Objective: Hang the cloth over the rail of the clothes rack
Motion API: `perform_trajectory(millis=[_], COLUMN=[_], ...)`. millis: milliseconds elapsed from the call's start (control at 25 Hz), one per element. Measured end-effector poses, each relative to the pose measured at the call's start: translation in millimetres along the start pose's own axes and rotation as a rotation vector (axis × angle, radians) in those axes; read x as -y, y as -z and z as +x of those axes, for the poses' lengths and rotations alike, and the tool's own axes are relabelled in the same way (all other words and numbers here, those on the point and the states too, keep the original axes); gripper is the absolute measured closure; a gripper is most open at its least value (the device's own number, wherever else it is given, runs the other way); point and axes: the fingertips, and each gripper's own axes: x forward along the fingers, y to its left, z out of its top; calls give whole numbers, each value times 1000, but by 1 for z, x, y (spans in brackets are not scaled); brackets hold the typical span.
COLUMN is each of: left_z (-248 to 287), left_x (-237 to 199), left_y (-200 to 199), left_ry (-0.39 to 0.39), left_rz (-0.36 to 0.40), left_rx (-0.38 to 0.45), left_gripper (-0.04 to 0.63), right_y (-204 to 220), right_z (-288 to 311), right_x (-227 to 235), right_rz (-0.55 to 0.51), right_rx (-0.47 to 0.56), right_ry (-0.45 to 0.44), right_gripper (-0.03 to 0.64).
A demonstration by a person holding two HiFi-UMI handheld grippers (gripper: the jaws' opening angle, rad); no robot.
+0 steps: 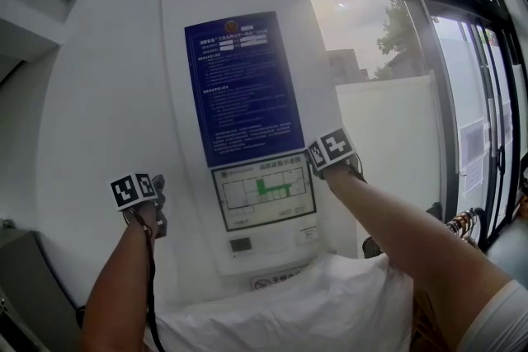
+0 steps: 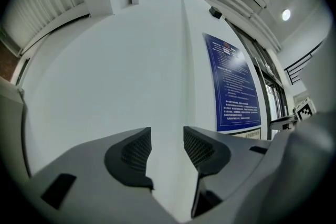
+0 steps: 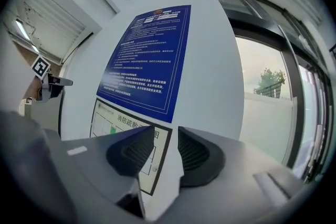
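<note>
The white cloth [image 1: 289, 309] lies spread and rumpled at the bottom of the head view, below both forearms; whatever bears it is hidden under it. My left gripper [image 1: 157, 206] is raised at the left, pointing at the white wall, well above the cloth. My right gripper [image 1: 334, 154] is raised higher, in front of the wall notices. In the left gripper view the left gripper [image 2: 167, 147] is open, with only bare wall showing in the gap. The right gripper [image 3: 167, 147] is likewise open, and only the floor plan sign shows in its gap.
A blue notice board [image 1: 243, 86] and a framed floor plan [image 1: 264, 192] hang on the curved white wall. Tall glass doors with dark frames [image 1: 470, 119] stand at the right. A grey cabinet [image 1: 25, 284] is at the lower left. Striped items [image 1: 466, 222] show at the right.
</note>
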Motion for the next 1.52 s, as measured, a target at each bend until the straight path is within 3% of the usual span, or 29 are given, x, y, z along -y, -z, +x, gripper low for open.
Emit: perform_trajectory(millis=[200, 240, 320, 440, 720, 1080, 1320, 1520], left_z=[-7, -11, -22, -43, -104, -213, -310, -387], left_x=[16, 21, 30, 42, 63, 81, 127, 179], left_y=[1, -2, -12, -24, -25, 2, 46, 122], left_ry=[79, 102, 139, 190, 294, 274, 297, 341], left_rz=[-23, -24, -14, 5, 12, 20, 41, 179], left_rx=[-16, -19, -14, 4, 14, 44, 44, 9], left_gripper=[438, 530, 588, 589, 591, 591, 591, 591], right_y=[-5, -10, -22, -28, -19, 22, 70, 123], right_z=[-11, -16, -29, -53, -118, -228, -320, -398], right_x=[-7, -9, -15, -31, -64, -69, -111, -168], right_rz=[-21, -25, -34, -50, -49, -30, -77, -73], right_rx=[-4, -2, 8, 22, 45, 64, 105, 148], right_ry=[2, 1, 2, -7, -48, -97, -215, -307], right_gripper=[500, 500, 508, 614, 615, 615, 614, 614])
